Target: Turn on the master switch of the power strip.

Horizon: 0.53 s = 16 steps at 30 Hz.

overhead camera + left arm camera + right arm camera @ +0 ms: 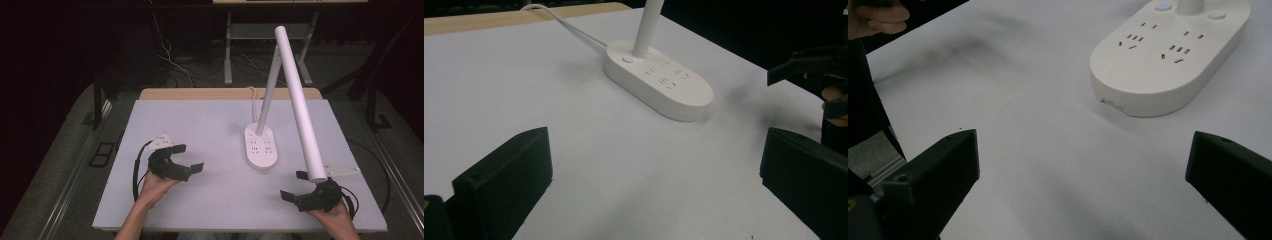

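desk lamp (261, 145) stands mid-table, its oval socket base's long axis running toward the person, between the two grippers. left gripper (191, 159) and right gripper (292, 186) both spread wide, empty, aimed inward at the base; right looks slightly nearer. no containers on the table (200, 120).

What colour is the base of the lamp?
The lamp base is white, clearest in the right gripper view.
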{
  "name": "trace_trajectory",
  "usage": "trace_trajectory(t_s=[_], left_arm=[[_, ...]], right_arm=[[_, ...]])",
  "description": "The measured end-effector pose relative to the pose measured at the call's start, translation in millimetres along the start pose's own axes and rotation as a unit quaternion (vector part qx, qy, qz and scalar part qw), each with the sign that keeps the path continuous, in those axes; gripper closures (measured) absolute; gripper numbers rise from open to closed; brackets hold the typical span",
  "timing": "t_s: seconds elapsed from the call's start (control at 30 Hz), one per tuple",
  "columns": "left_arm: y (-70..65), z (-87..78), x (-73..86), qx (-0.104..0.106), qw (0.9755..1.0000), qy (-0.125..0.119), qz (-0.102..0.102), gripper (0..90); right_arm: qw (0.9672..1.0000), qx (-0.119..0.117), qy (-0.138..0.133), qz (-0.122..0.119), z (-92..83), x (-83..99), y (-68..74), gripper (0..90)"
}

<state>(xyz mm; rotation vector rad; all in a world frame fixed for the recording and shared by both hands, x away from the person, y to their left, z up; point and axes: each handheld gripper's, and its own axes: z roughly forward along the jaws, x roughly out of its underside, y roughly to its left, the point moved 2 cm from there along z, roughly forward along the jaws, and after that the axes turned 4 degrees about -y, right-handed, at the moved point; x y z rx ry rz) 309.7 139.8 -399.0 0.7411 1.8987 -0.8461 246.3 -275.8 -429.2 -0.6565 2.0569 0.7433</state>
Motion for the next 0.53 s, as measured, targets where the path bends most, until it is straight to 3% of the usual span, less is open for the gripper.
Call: trace_trajectory(t_s=[0.23, 0.4, 0.53], left_arm=[[-1.1, -22.0, 21.7, -0.018, 0.9997, 0.001, -0.014, 0.0], [-3.6, -33.0, 32.9, -0.015, 0.9993, -0.012, -0.034, 0.0], [-8.1, -35.5, 39.2, -0.018, 0.9994, -0.008, -0.027, 0.0]], right_arm=[[1.0000, -0.002, -0.001, -0.001, 0.4, 0.0, 1.3, 0.2], [1.0000, -0.003, 0.000, 0.000, 1.0, 0.1, 2.4, 0.2], [1.0000, -0.003, -0.003, 0.000, 1.4, 0.2, 3.1, 0.2]])
